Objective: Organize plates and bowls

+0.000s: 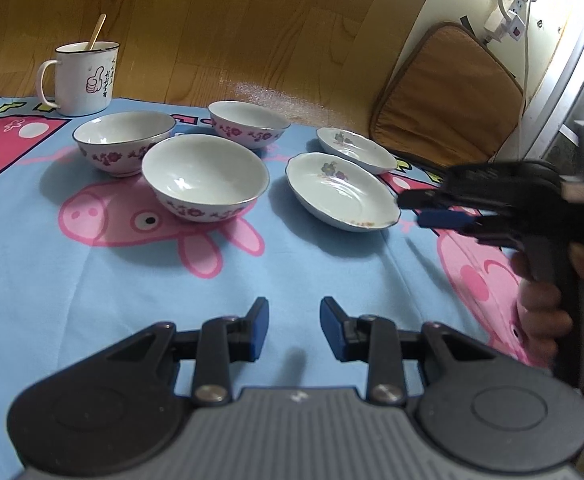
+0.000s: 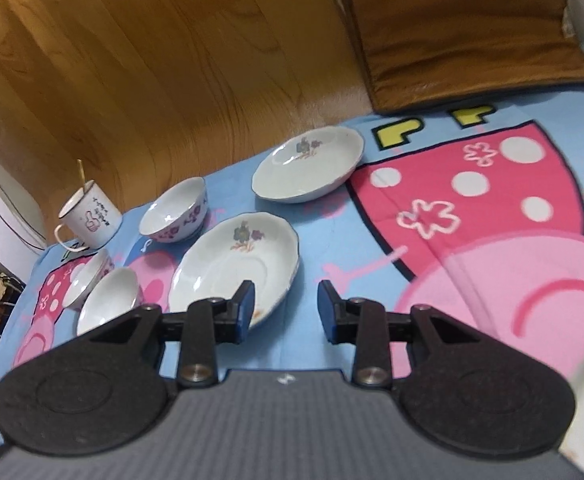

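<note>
Three white bowls with purple flowers stand on the blue cartoon cloth: a near bowl [image 1: 206,178], a left bowl [image 1: 124,142] and a far bowl [image 1: 248,123]. Two white flowered plates lie to their right: a near plate [image 1: 341,190] [image 2: 238,264] and a far plate [image 1: 355,148] [image 2: 307,164]. My left gripper [image 1: 293,326] is open and empty, short of the dishes. My right gripper [image 2: 286,308] is open and empty, its left finger over the near plate's near edge; in the left wrist view it [image 1: 419,208] hovers just right of that plate.
A white mug [image 1: 84,78] with a thumbs-up print and a stick in it stands at the cloth's far left. A brown cushion [image 1: 447,96] leans at the back right. Wooden floor lies beyond the cloth [image 1: 92,300].
</note>
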`<move>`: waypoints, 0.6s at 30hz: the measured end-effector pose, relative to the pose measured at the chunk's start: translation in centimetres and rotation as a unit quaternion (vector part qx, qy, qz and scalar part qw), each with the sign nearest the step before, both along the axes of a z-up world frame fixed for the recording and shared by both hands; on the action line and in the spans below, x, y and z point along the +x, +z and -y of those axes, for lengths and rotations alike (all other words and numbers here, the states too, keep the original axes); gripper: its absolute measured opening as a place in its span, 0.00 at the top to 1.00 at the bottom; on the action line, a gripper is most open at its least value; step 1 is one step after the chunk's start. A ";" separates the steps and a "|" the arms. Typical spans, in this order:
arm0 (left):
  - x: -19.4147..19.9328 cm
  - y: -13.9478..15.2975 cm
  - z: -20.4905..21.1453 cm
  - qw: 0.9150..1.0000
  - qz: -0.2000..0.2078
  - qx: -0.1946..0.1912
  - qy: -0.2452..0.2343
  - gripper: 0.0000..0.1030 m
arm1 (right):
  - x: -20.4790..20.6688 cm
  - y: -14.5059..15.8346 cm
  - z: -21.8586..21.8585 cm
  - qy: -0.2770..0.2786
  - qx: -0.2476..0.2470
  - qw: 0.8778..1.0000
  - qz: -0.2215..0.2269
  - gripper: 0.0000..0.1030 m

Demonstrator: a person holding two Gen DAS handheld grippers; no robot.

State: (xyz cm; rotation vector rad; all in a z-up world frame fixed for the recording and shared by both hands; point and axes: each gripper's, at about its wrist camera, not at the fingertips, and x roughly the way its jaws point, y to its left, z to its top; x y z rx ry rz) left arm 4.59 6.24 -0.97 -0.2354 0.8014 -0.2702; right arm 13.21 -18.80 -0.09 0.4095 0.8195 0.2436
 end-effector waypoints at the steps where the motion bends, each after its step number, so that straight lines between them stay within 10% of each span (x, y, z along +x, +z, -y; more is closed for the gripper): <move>1: 0.0 0.0 0.0 1.000 0.000 0.001 0.000 0.72 | 0.7 -0.3 -0.2 0.001 0.002 1.000 -0.008 0.63; 6: -0.2 0.1 -0.1 1.000 0.001 0.003 0.006 0.67 | 3.0 -1.8 -1.2 0.016 -0.007 0.999 -0.037 0.86; 18: -0.5 0.3 0.4 1.000 -0.007 -0.007 -0.001 0.65 | -4.3 -0.7 1.6 0.063 -0.010 0.998 -0.027 0.87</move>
